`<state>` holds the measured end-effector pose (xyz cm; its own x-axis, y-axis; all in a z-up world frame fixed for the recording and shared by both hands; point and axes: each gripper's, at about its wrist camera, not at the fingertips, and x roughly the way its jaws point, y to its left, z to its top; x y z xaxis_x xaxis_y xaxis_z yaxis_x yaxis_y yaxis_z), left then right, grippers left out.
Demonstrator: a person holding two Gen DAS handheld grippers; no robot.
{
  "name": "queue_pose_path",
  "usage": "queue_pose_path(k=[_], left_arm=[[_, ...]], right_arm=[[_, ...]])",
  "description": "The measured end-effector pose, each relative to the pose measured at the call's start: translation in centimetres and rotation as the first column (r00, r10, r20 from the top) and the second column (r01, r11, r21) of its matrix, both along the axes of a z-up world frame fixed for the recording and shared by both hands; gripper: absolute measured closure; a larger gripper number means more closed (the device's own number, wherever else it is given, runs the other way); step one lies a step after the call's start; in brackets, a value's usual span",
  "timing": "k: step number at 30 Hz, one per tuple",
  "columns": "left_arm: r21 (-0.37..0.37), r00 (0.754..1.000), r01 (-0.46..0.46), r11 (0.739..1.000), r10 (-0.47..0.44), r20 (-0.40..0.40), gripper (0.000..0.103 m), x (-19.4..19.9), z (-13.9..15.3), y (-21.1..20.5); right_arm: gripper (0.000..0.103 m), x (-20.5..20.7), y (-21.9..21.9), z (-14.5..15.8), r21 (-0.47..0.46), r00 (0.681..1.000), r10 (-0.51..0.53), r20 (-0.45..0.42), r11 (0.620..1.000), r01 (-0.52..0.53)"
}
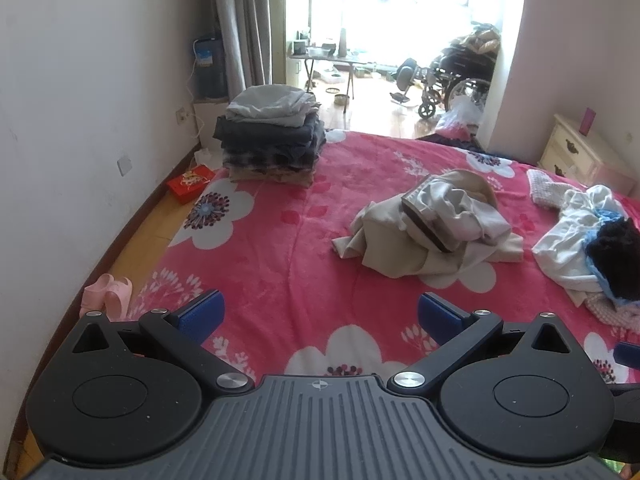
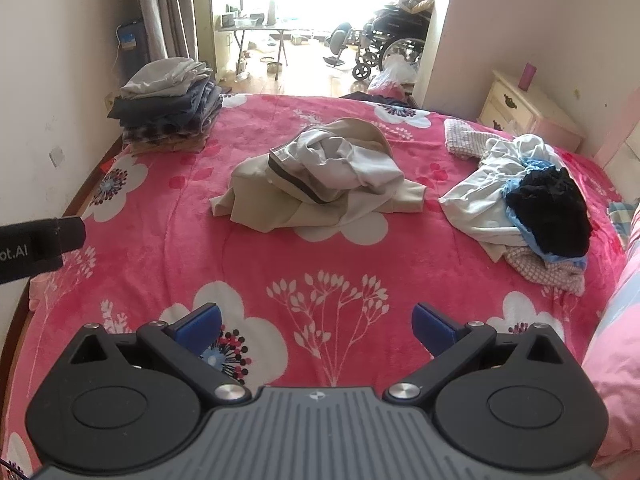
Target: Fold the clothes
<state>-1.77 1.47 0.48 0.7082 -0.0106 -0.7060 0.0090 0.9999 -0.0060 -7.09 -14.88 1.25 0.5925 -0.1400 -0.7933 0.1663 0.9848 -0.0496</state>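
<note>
While daylight floods the doorway (image 1: 384, 20), pink floral bedspread (image 1: 280, 248), white walls (image 1: 80, 80).

one folded stack (image 2: 168, 104) at far left of bed (image 2: 240, 264). one crumpled beige garment (image 2: 320, 176) mid-bed. one mixed unfolded heap (image 2: 528, 208) at right. one nightstand (image 2: 520, 104). one wheelchair (image 2: 392, 40). two pink slippers (image 1: 108, 294) on floor.
</note>
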Motion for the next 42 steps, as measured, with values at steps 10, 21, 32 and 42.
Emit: queue_pose_path(k=[10, 21, 32, 42], left_arm=[[0.004, 1.0, -0.016, 1.0, 0.016, -0.011, 0.0, 0.12, -0.32, 0.28], [0.013, 1.0, -0.014, 1.0, 0.014, -0.001, 0.0, -0.15, -0.19, -0.01], [0.011, 1.0, -0.021, 1.0, 0.021, -0.001, 0.0, 0.02, -0.26, 0.33], [0.015, 1.0, -0.023, 1.0, 0.023, -0.006, 0.0, 0.08, -0.52, 0.45]], right_arm=[[0.0, 0.02, 0.15, -0.06, -0.002, 1.0, 0.0, -0.001, 1.0, 0.0], [0.0, 0.09, -0.08, -0.01, 0.01, 1.0, -0.012, 0.0, 1.0, 0.012], [0.0, 0.39, 0.12, 0.04, 0.003, 1.0, -0.009, 0.001, 1.0, 0.009], [0.0, 0.48, 0.14, -0.36, 0.001, 1.0, -0.01, -0.005, 1.0, 0.01]])
